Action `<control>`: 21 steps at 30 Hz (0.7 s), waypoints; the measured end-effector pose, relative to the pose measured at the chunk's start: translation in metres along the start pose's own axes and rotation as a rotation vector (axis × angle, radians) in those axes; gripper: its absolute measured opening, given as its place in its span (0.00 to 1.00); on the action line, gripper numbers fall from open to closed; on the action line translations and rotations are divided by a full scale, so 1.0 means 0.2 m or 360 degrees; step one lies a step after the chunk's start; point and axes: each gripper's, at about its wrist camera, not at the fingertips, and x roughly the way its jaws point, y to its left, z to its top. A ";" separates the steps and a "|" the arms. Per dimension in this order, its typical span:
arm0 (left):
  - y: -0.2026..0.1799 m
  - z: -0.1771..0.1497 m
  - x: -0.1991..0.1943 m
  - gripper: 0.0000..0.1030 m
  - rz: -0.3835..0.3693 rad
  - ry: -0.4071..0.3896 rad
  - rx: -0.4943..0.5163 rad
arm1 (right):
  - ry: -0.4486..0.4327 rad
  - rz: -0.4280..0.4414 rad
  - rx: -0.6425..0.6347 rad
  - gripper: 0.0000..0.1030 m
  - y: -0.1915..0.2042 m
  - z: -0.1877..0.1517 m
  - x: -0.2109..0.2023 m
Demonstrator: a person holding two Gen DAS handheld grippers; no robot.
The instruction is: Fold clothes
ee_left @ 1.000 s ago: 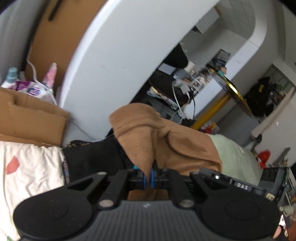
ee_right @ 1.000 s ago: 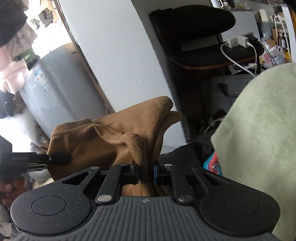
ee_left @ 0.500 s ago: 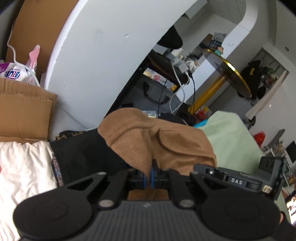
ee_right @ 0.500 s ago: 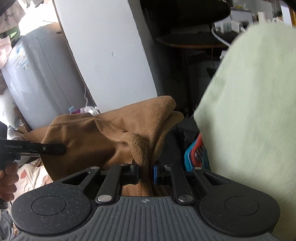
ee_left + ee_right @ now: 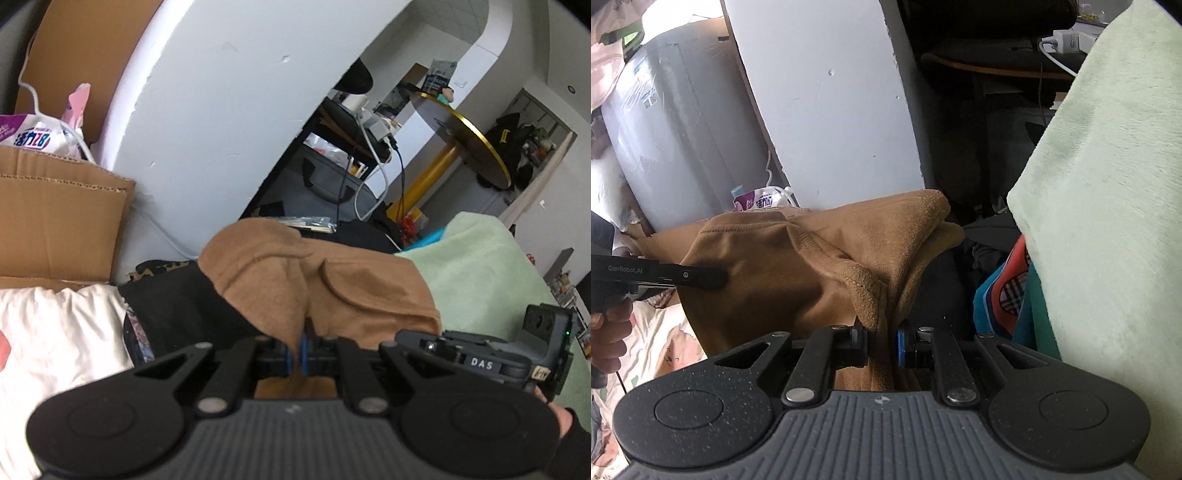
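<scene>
A brown garment (image 5: 314, 280) hangs stretched between my two grippers. My left gripper (image 5: 295, 356) is shut on one bunched edge of it, the cloth pinched between the blue pads. In the right wrist view the same brown garment (image 5: 798, 266) spreads to the left, and my right gripper (image 5: 884, 343) is shut on a thick fold of it. The right gripper's body (image 5: 480, 360) shows at the right of the left wrist view; the left gripper's finger (image 5: 683, 277) shows at the left of the right wrist view, held by a hand (image 5: 605, 332).
A pale green blanket (image 5: 1108, 221) rises at the right. Black clothes (image 5: 177, 314) and a white patterned sheet (image 5: 55, 332) lie below the garment. A white pillar (image 5: 221, 110), a cardboard box (image 5: 55, 214) and a round gold-edged table (image 5: 469, 144) stand behind.
Both grippers have sunk with the brown garment still held. The green blanket now fills more of the right wrist view, and the background has slid upward in both views.
</scene>
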 end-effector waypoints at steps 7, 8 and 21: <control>0.07 0.01 0.03 0.05 -0.0006 0.0029 -0.0041 | 0.0006 -0.0026 -0.0001 0.13 -0.02 0.02 0.04; 0.07 0.00 0.02 0.05 -0.0010 0.0037 -0.0041 | 0.0011 -0.0025 -0.0005 0.13 -0.01 0.03 0.03; 0.01 -0.02 0.01 0.05 -0.0017 0.0052 0.0003 | 0.0010 -0.0037 -0.0035 0.13 -0.04 0.04 0.00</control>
